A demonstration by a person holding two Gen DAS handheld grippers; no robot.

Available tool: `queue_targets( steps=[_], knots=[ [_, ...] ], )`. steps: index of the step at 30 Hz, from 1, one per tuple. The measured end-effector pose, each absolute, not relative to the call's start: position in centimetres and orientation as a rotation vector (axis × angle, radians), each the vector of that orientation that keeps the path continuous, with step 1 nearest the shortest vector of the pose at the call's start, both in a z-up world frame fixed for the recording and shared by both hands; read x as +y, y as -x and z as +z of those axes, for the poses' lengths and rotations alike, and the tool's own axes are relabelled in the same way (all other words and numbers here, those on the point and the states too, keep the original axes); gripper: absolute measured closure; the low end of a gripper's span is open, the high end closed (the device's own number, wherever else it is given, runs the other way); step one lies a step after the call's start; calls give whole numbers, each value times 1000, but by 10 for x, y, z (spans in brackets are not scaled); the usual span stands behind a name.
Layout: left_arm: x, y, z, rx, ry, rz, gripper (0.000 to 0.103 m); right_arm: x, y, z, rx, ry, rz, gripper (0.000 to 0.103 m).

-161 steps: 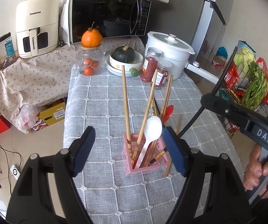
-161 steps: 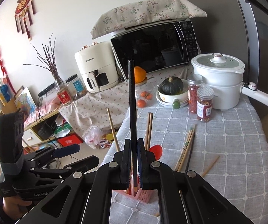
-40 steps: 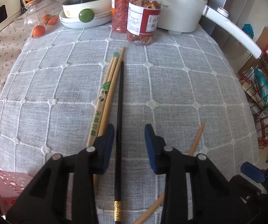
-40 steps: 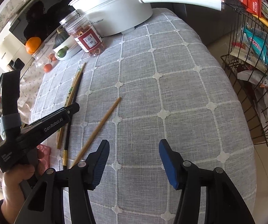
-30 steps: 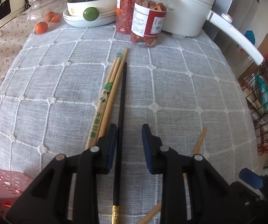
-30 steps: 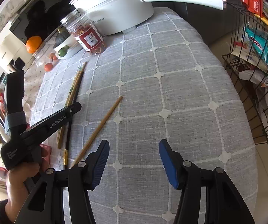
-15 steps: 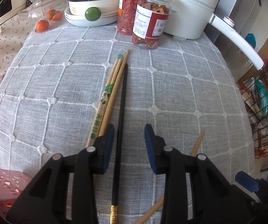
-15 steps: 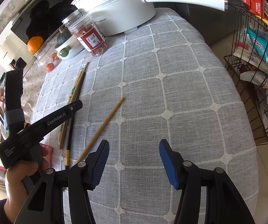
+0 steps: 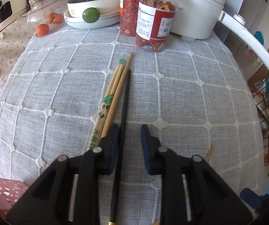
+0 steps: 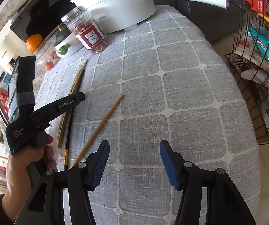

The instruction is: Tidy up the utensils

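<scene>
left gripper [image 9: 129, 139]: jaws apart, astride black chopstick [image 9: 124, 112], ungripped | right gripper [image 10: 134, 151]: half-open, empty

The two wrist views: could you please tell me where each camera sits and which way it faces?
Left wrist: sits on the left gripper, facing steeply down at the black chopstick between its open jaws; only that gripper shows.
Right wrist: sits on the right gripper, facing down at the tablecloth; the left hand also shows.
Shared: the chopstick and the white pot.
</scene>
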State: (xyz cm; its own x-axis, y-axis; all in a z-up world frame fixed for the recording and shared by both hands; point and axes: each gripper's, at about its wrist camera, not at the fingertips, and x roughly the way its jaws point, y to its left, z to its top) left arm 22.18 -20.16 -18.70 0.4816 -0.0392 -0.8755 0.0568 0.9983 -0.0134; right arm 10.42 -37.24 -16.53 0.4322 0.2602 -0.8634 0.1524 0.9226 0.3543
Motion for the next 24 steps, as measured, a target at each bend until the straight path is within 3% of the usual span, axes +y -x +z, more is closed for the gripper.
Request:
queue_targets(
  steps=[9,24],
  knots=[
    [-201,-182,-171,1030,-42,-165,96,-378,-104,-170,1144,-441,39,46],
    [-150,-70,-77,862,-144,-441,96,-333,-130,-175,1170,-448,66,47]
  ],
)
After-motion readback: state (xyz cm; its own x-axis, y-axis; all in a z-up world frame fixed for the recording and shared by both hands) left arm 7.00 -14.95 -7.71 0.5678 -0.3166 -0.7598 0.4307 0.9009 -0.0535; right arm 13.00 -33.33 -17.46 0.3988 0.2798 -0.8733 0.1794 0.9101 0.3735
